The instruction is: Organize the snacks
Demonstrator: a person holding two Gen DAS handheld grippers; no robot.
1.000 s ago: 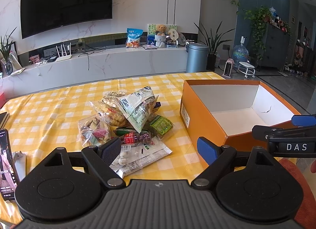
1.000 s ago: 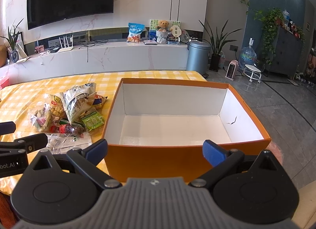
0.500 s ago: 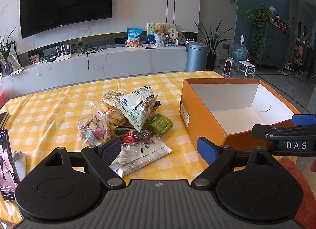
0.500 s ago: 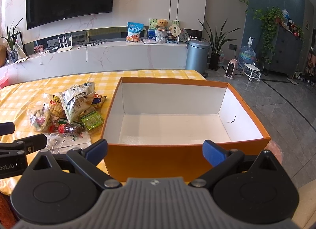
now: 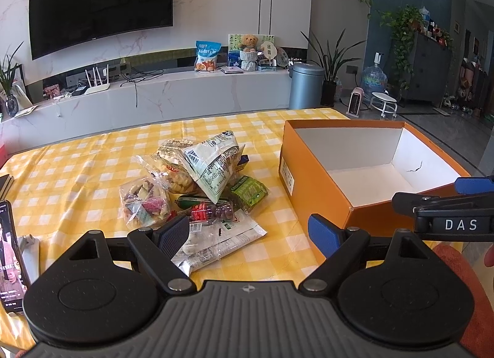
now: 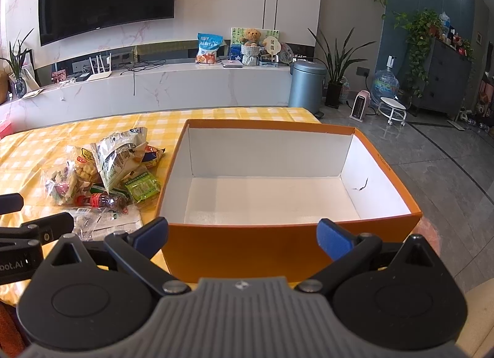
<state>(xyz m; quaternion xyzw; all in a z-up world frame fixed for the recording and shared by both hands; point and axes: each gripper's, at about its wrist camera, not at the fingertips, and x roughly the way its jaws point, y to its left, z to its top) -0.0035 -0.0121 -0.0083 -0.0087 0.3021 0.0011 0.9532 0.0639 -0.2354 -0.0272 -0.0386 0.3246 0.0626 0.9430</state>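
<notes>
Left wrist view: left gripper [image 5: 248, 231] spread wide, empty; snack pile [image 5: 197, 185] at 11 o'clock, near, so left is the nearer one. Orange box [image 5: 311, 172] at 2 o'clock, empty.

Right wrist view: right gripper [image 6: 244, 234] wide, empty, facing box at 12; pile at 10. Checked tablecloth [image 6: 37, 154], living room.

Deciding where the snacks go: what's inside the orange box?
The orange box shows only bare white floor and walls, with a dark mark on its right wall; the strip behind its near wall is hidden.
</notes>
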